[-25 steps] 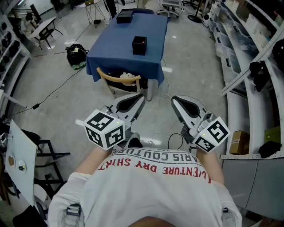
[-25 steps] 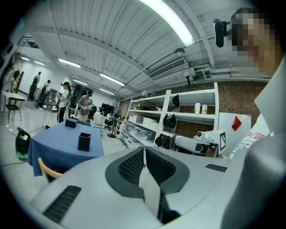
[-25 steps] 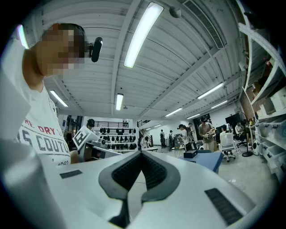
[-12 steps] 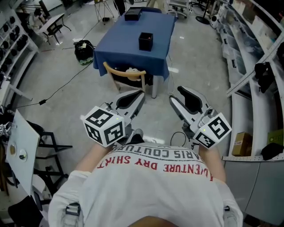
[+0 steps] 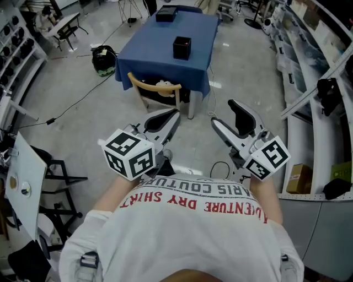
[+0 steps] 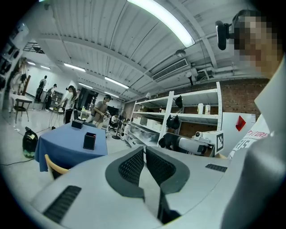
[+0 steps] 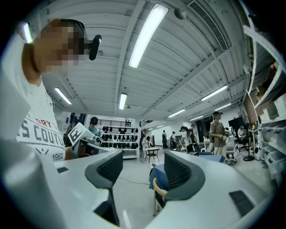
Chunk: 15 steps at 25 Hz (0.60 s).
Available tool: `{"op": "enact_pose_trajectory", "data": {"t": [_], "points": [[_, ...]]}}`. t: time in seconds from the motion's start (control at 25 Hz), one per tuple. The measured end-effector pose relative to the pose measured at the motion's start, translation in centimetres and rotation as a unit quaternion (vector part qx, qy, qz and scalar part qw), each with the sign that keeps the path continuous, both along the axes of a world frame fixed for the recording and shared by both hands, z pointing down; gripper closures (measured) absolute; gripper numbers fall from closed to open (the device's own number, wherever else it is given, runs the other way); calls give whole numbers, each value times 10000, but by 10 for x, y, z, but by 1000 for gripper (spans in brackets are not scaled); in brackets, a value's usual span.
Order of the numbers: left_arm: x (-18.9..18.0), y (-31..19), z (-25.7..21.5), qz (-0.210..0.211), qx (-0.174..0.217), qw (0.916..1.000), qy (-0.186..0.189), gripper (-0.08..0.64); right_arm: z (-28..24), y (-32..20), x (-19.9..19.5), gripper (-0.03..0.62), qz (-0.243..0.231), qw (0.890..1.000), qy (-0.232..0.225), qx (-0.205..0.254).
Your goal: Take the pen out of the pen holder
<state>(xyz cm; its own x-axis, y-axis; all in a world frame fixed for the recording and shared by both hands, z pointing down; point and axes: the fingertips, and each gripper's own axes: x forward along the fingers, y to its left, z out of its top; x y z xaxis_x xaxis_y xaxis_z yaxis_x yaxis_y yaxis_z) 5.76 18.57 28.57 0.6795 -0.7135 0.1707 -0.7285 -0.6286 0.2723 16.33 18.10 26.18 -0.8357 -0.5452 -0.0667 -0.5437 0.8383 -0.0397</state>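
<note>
A black square pen holder [image 5: 182, 48] stands on a blue-clothed table [image 5: 149, 52] several steps ahead of me; the left gripper view shows the holder too [image 6: 89, 141]. I cannot make out a pen in it. My left gripper [image 5: 175, 115] is held at waist height, far from the table, with its jaws shut and empty [image 6: 144, 150]. To its right is my right gripper [image 5: 223, 112], also at waist height. Its jaws are opening and stand wide apart with nothing between them [image 7: 143, 163].
A second black box [image 5: 166, 14] sits at the table's far end. A wooden chair [image 5: 153, 91] is pushed in at the near side. A black bag [image 5: 103, 58] and a cable lie on the floor at left. Shelving [image 5: 309, 82] lines the right.
The right gripper's jaws have gone from shut to wide apart. The left gripper stays shut. Both hands have hardly moved.
</note>
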Motion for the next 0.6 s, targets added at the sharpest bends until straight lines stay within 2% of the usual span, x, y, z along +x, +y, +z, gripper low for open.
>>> {"op": "enact_pose_trajectory", "data": {"t": [0.28, 0.6], "points": [[-18, -34, 12, -51, -135, 9999, 48, 522, 13, -38, -17, 311, 10, 9999, 86, -150], [-49, -98, 21, 11, -351, 9994, 62, 522, 25, -101, -48, 310, 113, 9992, 135, -370]]}}
